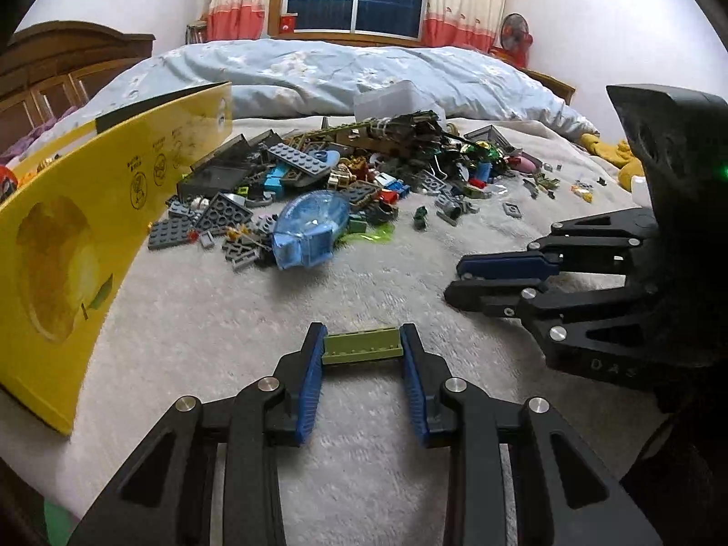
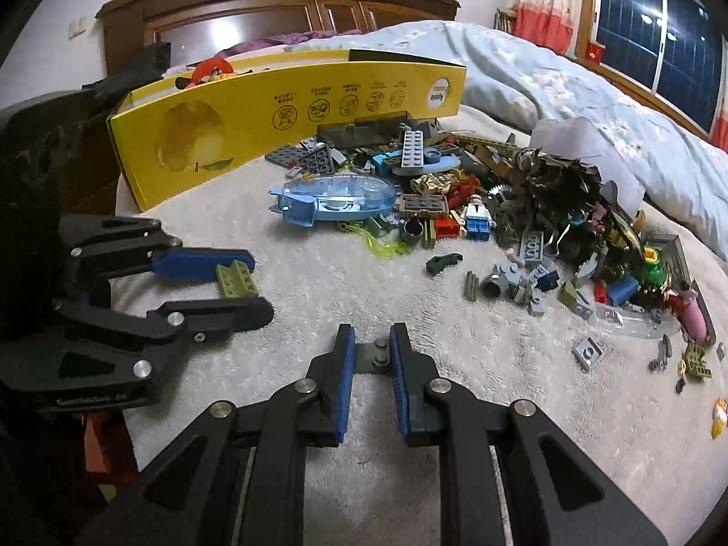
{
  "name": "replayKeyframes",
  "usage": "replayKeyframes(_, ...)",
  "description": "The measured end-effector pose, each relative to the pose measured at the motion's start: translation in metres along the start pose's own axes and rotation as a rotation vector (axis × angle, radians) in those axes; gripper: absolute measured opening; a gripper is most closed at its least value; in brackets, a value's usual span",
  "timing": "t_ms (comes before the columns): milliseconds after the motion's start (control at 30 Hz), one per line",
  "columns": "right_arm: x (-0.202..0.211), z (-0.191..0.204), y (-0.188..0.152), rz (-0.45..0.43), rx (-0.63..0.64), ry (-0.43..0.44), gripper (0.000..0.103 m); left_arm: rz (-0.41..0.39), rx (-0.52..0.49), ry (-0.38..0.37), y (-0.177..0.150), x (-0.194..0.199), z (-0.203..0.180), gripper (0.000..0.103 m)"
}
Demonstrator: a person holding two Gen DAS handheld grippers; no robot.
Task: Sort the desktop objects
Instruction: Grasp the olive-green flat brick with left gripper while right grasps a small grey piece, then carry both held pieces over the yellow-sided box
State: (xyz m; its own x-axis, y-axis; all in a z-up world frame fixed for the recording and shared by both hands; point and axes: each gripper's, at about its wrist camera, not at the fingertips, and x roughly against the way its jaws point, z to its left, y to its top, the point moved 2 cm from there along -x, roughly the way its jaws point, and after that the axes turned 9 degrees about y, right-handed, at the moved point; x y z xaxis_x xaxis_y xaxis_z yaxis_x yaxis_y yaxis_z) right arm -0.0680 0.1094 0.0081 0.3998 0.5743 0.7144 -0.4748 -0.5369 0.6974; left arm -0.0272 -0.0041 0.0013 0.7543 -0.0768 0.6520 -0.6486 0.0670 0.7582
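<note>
Both grippers pinching bricks over the white blanket, brick pile behind.

Left gripper (image 1: 362,341) has its blue pads clamped on the ends of an olive-green brick (image 1: 362,346), bottom centre of its own view. Right gripper (image 2: 372,346) is squeezed nearly together on a small dark grey plate (image 2: 372,357), bottom centre of its view. Loose brick pile (image 2: 523,209) sits mid-frame, with a translucent blue hull piece (image 2: 334,200) at its left edge. Yellow cardboard box (image 2: 255,123) stands upper left, beside the pile.

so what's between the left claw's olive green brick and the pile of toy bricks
Only bare white fleece blanket separates the olive green brick in the left claw from the pile of toy bricks, clearest in the left wrist view.
</note>
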Motion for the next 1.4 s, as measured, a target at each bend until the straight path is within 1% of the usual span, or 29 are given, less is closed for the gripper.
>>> replayKeyframes(100, -0.004, 0.0, 0.0, 0.019, -0.001, -0.007, 0.017, -0.002, 0.023, 0.002, -0.002, -0.002, 0.002, 0.034)
replayKeyframes(167, -0.006, 0.001, 0.0, 0.027, 0.005, -0.018, 0.017, -0.01, 0.008, 0.009, -0.002, -0.005, 0.0, 0.036)
replayKeyframes(267, -0.007, 0.004, 0.0, 0.031, 0.021, -0.038, 0.017, -0.015, -0.033, 0.035, -0.001, -0.007, -0.006, 0.037)
replayKeyframes(333, -0.007, 0.009, 0.0, 0.028, 0.04, -0.065, 0.017, -0.007, -0.043, 0.036, 0.0, -0.007, -0.007, 0.036)
replayKeyframes(367, -0.006, 0.012, 0.0, 0.024, 0.056, -0.09, 0.014, -0.001, -0.037, 0.029, 0.001, -0.006, -0.006, 0.033)
replayKeyframes(400, -0.005, 0.017, 0.0, 0.019, 0.078, -0.116, 0.014, 0.005, -0.023, 0.019, 0.002, -0.005, -0.002, 0.032)
replayKeyframes(467, -0.002, 0.021, 0.001, 0.005, 0.095, -0.14, 0.014, 0.006, -0.019, 0.016, 0.004, -0.003, -0.001, 0.032)
replayKeyframes(567, 0.001, 0.019, 0.007, -0.005, 0.053, -0.165, 0.014, -0.05, -0.064, 0.075, 0.008, 0.0, -0.008, 0.032)
replayKeyframes(633, 0.004, 0.015, 0.015, -0.014, 0.012, -0.187, 0.014, -0.079, -0.066, 0.088, 0.014, 0.003, -0.01, 0.032)
replayKeyframes(733, 0.012, 0.008, 0.026, -0.041, -0.051, -0.206, 0.014, -0.119, -0.044, 0.112, 0.025, 0.011, -0.006, 0.032)
replayKeyframes(800, 0.018, 0.004, 0.032, -0.065, -0.092, -0.211, 0.014, -0.131, -0.019, 0.119, 0.031, 0.016, 0.0, 0.032)
replayKeyframes(900, 0.028, 0.006, 0.043, -0.106, -0.116, -0.211, 0.014, -0.169, 0.012, 0.139, 0.041, 0.028, 0.011, 0.032)
replayKeyframes(1000, 0.036, 0.018, 0.056, -0.15, -0.085, -0.221, 0.014, -0.206, 0.024, 0.145, 0.048, 0.041, 0.018, 0.032)
replayKeyframes(1133, 0.041, 0.038, 0.073, -0.202, -0.044, -0.214, 0.014, -0.269, 0.025, 0.175, 0.056, 0.058, 0.031, 0.032)
replayKeyframes(1200, 0.039, 0.049, 0.084, -0.22, -0.028, -0.21, 0.015, -0.268, 0.059, 0.194, 0.057, 0.06, 0.04, 0.032)
replayKeyframes(1267, 0.035, 0.055, 0.094, -0.235, -0.032, -0.231, 0.015, -0.254, 0.105, 0.201, 0.057, 0.06, 0.049, 0.032)
replayKeyframes(1300, 0.033, 0.058, 0.098, -0.236, -0.034, -0.231, 0.015, -0.251, 0.136, 0.218, 0.058, 0.062, 0.057, 0.032)
replayKeyframes(1333, 0.03, 0.06, 0.105, -0.246, -0.039, -0.217, 0.015, -0.255, 0.148, 0.23, 0.059, 0.064, 0.061, 0.032)
replayKeyframes(1400, 0.027, 0.068, 0.115, -0.278, -0.014, -0.224, 0.015, -0.269, 0.157, 0.268, 0.062, 0.068, 0.07, 0.032)
